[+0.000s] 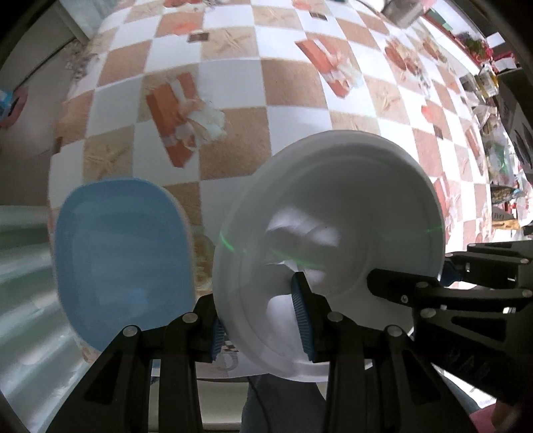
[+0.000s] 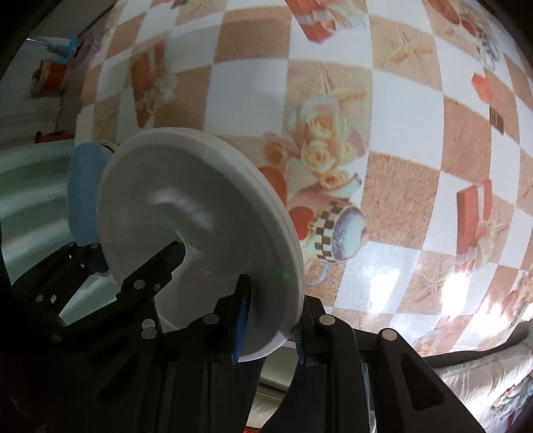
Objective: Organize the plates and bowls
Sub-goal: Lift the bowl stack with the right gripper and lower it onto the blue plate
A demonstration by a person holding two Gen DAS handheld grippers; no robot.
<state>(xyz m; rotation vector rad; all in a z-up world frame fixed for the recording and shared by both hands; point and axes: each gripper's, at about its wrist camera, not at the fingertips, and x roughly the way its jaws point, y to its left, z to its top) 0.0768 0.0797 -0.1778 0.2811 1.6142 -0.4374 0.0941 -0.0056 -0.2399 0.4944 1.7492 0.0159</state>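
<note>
A white plate [image 1: 333,213] is held on edge above the checkered tablecloth. My left gripper [image 1: 263,319] is shut on its lower rim, blue pads on both faces. My right gripper [image 2: 268,329] is shut on the same white plate [image 2: 200,213] at the opposite rim; it shows in the left wrist view [image 1: 443,276] at the right. A blue oval plate [image 1: 123,259] lies on the table to the left of the white plate, and its edge shows behind the plate in the right wrist view [image 2: 83,193].
The table wears an orange-and-white checkered cloth [image 1: 233,83] with gift-box and rose prints. Clutter of packets and jars [image 1: 483,83] lines the far right edge. A grey pot [image 1: 399,13] stands at the back. A pale green surface [image 1: 23,266] lies at the left.
</note>
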